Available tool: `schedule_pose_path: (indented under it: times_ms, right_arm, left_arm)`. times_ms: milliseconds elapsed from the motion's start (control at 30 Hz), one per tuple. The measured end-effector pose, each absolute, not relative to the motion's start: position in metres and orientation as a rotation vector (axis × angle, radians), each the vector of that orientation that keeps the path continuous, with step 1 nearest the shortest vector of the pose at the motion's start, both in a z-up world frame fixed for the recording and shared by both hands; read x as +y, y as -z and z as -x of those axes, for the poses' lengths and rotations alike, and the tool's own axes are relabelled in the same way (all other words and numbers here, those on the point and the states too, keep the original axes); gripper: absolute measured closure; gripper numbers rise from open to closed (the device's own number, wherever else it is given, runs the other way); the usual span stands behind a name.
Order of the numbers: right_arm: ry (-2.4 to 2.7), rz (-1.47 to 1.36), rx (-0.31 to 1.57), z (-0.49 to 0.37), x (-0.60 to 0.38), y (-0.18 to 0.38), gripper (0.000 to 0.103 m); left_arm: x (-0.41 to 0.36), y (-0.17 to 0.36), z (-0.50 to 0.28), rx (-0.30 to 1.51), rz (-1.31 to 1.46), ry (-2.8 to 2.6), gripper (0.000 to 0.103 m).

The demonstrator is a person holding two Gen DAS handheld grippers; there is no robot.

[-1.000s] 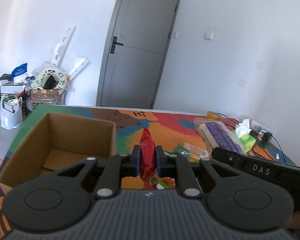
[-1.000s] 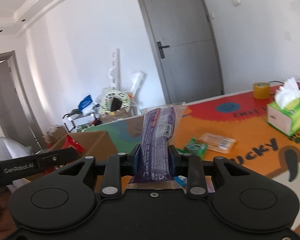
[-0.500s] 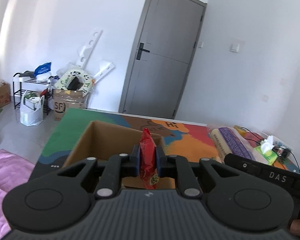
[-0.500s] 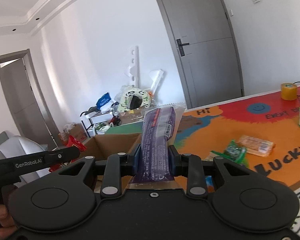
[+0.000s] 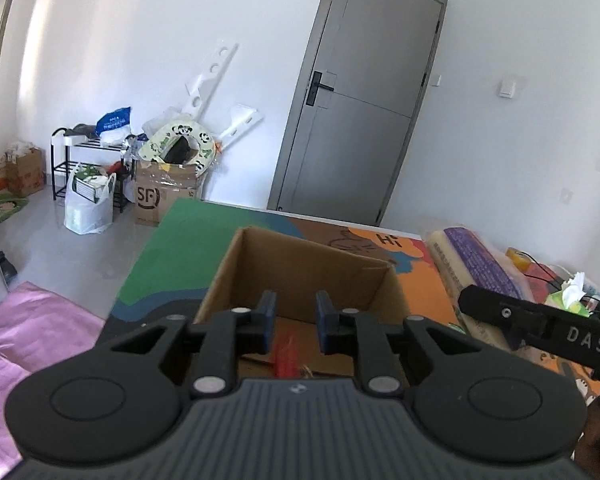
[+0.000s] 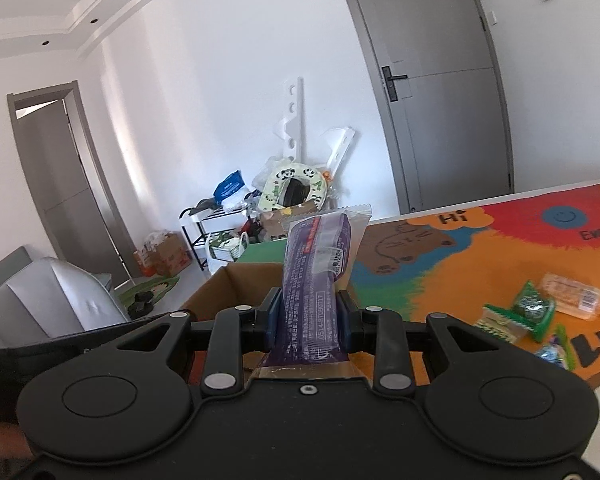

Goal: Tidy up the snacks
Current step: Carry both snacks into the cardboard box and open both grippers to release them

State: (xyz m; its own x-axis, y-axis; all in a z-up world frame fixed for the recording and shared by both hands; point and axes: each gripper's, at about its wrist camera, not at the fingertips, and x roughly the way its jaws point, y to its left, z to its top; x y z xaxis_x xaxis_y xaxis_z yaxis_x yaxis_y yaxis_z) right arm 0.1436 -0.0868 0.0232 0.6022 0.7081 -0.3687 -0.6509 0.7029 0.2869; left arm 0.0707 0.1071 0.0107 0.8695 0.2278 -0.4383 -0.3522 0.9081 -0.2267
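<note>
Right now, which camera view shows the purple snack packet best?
The right wrist view: the purple snack packet stands upright, clamped in the right gripper, with its label readable. The left wrist view shows it only from the side, partly hidden behind that gripper's body.

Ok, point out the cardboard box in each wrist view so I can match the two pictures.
Left wrist view: the cardboard box sits at centre, open, just beyond the tongs, a red snack packet inside.
Right wrist view: the box shows left of centre, partly hidden behind the purple snack pack.
Shared landmark: the grey door.
</note>
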Motion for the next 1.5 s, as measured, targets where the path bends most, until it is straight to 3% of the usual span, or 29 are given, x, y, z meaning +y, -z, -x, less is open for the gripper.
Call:
schedule_pose_path:
  times_ms: [167,633,700,733,800,933,1167,1367,1500]
  right_arm:
    - [-0.813,-0.115,0.489,-0.143,-0.073,-0.025,0.073]
    - [-0.879,-0.131,0.534,-0.139,-0.025,-0.026,0.073]
    - [-0.899,-0.147,0.541,-0.142,-0.021,-0.024,0.068]
    - [-0.911,-0.154,0.543,-0.142,-0.021,-0.024,0.056]
    - [-0.901,-0.163,0.542,-0.14,-0.023,-0.024,0.044]
    - [-0.88,-0.176,0.546,-0.14,-0.038,-0.027,0.044]
    - [-0.821,-0.168,0.55,-0.136,-0.071,-0.026,0.043]
    - [-0.769,-0.163,0.553,-0.136,-0.098,-0.025,0.033]
    - [-0.749,-0.16,0.557,-0.134,-0.113,-0.023,0.024]
  left_arm:
    - [0.117,-0.014,-0.061,0.417,0.347,-0.313,0.08]
    - [0.145,-0.026,-0.035,0.375,0.384,-0.378,0.054]
    - [0.15,-0.025,-0.035,0.38,0.391,-0.39,0.053]
    - [0.152,-0.024,-0.034,0.382,0.395,-0.397,0.052]
    - [0.154,-0.024,-0.035,0.383,0.401,-0.404,0.048]
    - [0.151,-0.024,-0.036,0.38,0.402,-0.397,0.038]
    - [0.132,-0.023,-0.044,0.387,0.385,-0.351,0.029]
    - [0.113,-0.021,-0.053,0.408,0.361,-0.32,0.025]
    - [0.098,-0.021,-0.053,0.408,0.34,-0.309,0.018]
